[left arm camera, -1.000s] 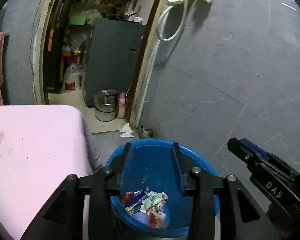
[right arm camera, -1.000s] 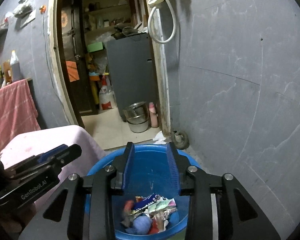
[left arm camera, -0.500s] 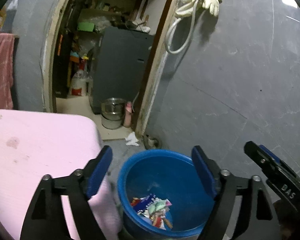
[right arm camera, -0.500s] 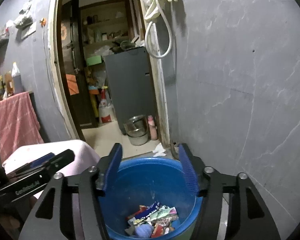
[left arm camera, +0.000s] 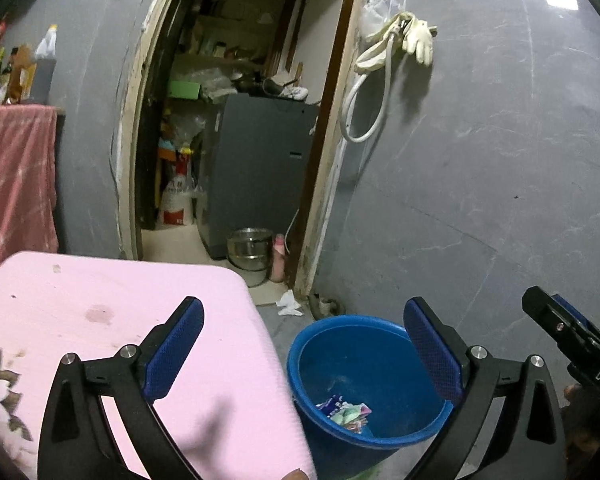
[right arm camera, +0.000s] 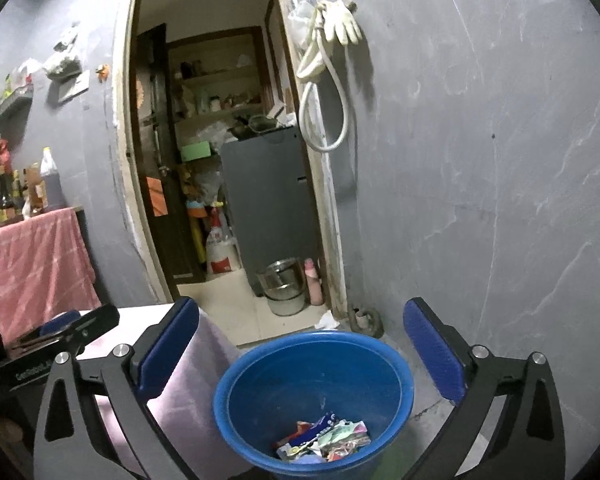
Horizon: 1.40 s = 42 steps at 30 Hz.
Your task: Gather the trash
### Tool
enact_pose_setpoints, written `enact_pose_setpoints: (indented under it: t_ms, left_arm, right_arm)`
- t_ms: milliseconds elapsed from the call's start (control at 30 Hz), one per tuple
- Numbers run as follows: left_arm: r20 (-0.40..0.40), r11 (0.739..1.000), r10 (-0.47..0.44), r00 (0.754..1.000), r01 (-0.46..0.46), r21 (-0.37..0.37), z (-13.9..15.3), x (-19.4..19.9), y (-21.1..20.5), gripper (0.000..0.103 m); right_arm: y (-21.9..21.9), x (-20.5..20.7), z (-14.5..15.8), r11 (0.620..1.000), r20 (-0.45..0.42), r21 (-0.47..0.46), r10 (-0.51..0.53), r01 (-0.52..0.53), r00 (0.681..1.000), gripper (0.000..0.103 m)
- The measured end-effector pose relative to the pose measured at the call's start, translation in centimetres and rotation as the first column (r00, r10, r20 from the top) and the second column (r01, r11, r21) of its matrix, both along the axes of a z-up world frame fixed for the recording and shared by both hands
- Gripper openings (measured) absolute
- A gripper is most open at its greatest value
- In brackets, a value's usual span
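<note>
Legible text, as I read it: "DAS" on right tongs point(left arm camera: 572, 344); "GenRobot.A", partly cut off, on left tongs point(right arm camera: 66, 330). Sack lettering too small to read.

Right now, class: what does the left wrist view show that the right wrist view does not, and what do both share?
Only the left wrist view shows the broad top of the pink cloth with its stains and flower print. Only the right wrist view shows the wall shelf and the orange paper on the dark door. Both share the blue bucket with wrappers at its bottom, the steel pot, the hanging glove, and open, empty fingers.
</note>
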<state>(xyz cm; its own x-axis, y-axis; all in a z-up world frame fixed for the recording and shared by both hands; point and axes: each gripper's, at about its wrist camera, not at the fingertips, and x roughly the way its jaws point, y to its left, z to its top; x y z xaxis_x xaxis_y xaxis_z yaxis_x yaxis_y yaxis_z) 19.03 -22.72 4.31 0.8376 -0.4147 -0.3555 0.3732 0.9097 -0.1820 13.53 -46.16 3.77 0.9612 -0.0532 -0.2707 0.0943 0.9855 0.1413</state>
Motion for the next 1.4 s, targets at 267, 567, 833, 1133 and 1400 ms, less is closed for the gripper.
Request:
enact_pose_setpoints:
  t_ms: [267, 567, 833, 1133, 1400]
  left_arm:
    - [0.048, 1.0, 0.014, 0.999, -0.014, -0.005, 0.7, -3.5, 3.0, 0.101]
    - [0.074, 1.0, 0.022, 0.997, -0.023, 0.015, 0.7, -7.7, 6.2, 0.101]
    - [0.091, 0.999, 0.05, 0.995, -0.05, 0.0, 0.0, -10.8, 8.7, 0.101]
    - [0.099, 0.997, 0.076, 0.992, -0.079, 0.027, -1.2, -12.7, 9.8, 0.101]
    - [0.099, 0.996, 0.074, 0.992, -0.079, 0.049, -2.0, -13.0, 9.8, 0.101]
  right_arm:
    - [2.7, -3.1, 0.7, 1.0, 0.019, -0.015, 0.005, -0.005, 1.0, 0.103]
    - [5.4, -7.3, 0.8, 1.0, 0.041, -0.026, 0.018, -0.017, 0.999, 0.103]
    - [7.4, -10.6, 0.2, 0.999, 0.052, -0.034, -0.005, 0.007, 0.999, 0.103]
    - [8.4, -12.1, -0.5, 0.998, 0.068, -0.06, -0.005, 0.009, 0.998, 0.103]
    - [8.5, -12.3, -1.1, 0.997, 0.058, -0.076, -0.013, 0.018, 0.998, 0.103]
